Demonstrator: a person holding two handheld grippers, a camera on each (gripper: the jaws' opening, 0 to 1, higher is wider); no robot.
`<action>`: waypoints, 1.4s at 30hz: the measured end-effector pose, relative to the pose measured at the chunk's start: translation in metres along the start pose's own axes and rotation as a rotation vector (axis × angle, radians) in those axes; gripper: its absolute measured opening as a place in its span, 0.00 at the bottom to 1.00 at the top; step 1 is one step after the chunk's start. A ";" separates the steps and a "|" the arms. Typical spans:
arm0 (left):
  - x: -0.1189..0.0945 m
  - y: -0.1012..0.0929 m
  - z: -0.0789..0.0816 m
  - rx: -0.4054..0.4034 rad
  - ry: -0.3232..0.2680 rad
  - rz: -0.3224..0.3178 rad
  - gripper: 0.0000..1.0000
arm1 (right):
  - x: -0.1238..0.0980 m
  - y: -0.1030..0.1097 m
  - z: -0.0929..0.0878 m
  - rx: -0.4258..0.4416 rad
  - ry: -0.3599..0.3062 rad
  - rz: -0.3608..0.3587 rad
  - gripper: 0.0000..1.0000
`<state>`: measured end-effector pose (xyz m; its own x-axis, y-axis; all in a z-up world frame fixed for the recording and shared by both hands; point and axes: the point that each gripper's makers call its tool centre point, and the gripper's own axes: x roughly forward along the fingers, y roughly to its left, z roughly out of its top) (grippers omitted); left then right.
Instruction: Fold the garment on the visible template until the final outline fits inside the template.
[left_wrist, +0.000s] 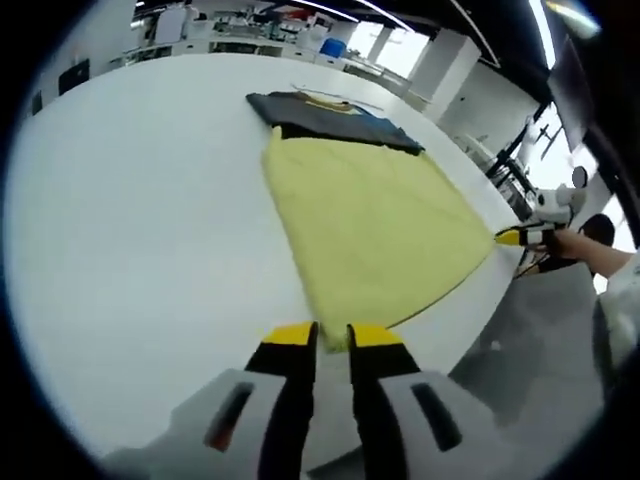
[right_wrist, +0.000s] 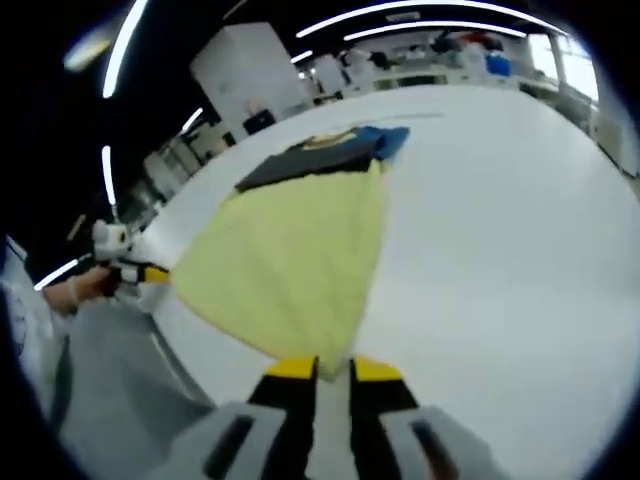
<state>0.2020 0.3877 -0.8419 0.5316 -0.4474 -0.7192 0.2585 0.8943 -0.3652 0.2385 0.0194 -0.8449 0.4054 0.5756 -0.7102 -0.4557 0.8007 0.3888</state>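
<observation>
Both claws, left (left_wrist: 332, 337) and right (right_wrist: 332, 370), pinch near corners of the soft, light yellow cloth garment (left_wrist: 375, 230) spread ahead on the white bench (left_wrist: 140, 200); hemmed corners suit gripping.

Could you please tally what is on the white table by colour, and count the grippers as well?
Yellow cloth: 1
Dark garment: 1
Grippers: 2, the left gripper and the right gripper, each at a corner of the yellow cloth
Total: 4
</observation>
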 end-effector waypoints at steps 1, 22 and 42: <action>0.001 0.001 -0.001 -0.007 0.002 0.001 0.05 | 0.000 0.000 0.000 0.002 0.001 -0.001 0.04; -0.028 -0.006 -0.015 -0.129 0.009 -0.076 0.00 | -0.037 0.036 -0.021 0.118 0.075 0.128 0.00; -0.077 -0.045 -0.025 -0.205 0.046 -0.124 0.00 | -0.076 0.056 -0.035 0.214 0.135 0.175 0.00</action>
<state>0.1290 0.3816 -0.7853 0.4673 -0.5576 -0.6861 0.1477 0.8144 -0.5613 0.1546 0.0149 -0.7900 0.2198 0.6922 -0.6874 -0.3263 0.7162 0.6169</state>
